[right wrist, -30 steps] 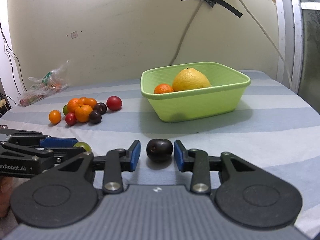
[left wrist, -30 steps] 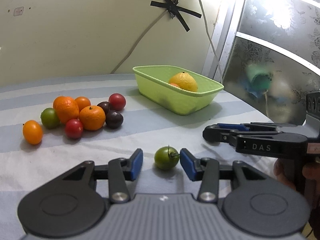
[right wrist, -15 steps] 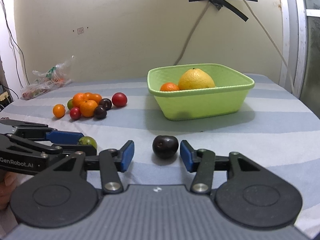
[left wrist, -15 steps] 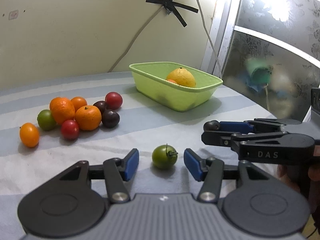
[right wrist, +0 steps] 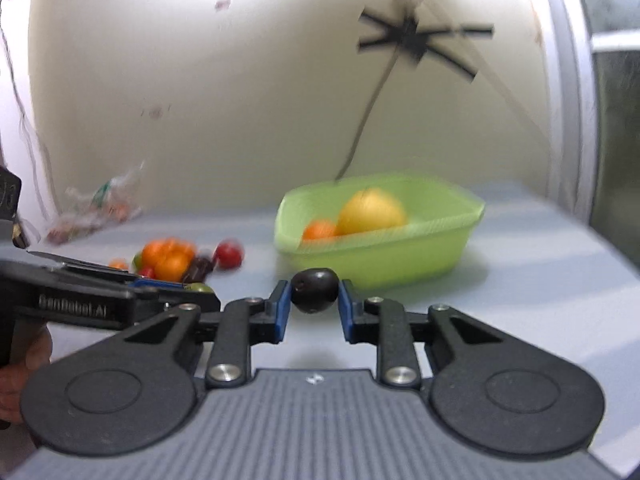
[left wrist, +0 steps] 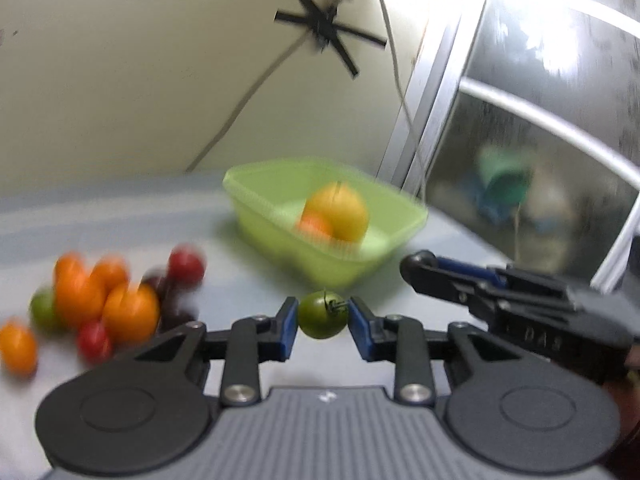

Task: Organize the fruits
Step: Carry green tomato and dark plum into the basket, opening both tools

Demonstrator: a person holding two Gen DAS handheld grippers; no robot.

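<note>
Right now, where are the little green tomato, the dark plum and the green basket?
green tomato [left wrist: 321, 319], left wrist view, its front.
dark plum [right wrist: 314, 290], right wrist view, its middle.
green basket [right wrist: 400, 258], right wrist view, its front wall.

The loose fruit pile is motion-blurred; a plastic bag holds perhaps more fruit.

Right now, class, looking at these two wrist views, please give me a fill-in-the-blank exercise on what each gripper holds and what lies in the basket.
1. The left gripper is shut on a ____ tomato.
2. The right gripper grips a dark ____.
3. The green basket holds a small orange fruit and a large ____ one.

Missing words: green; plum; yellow
</note>
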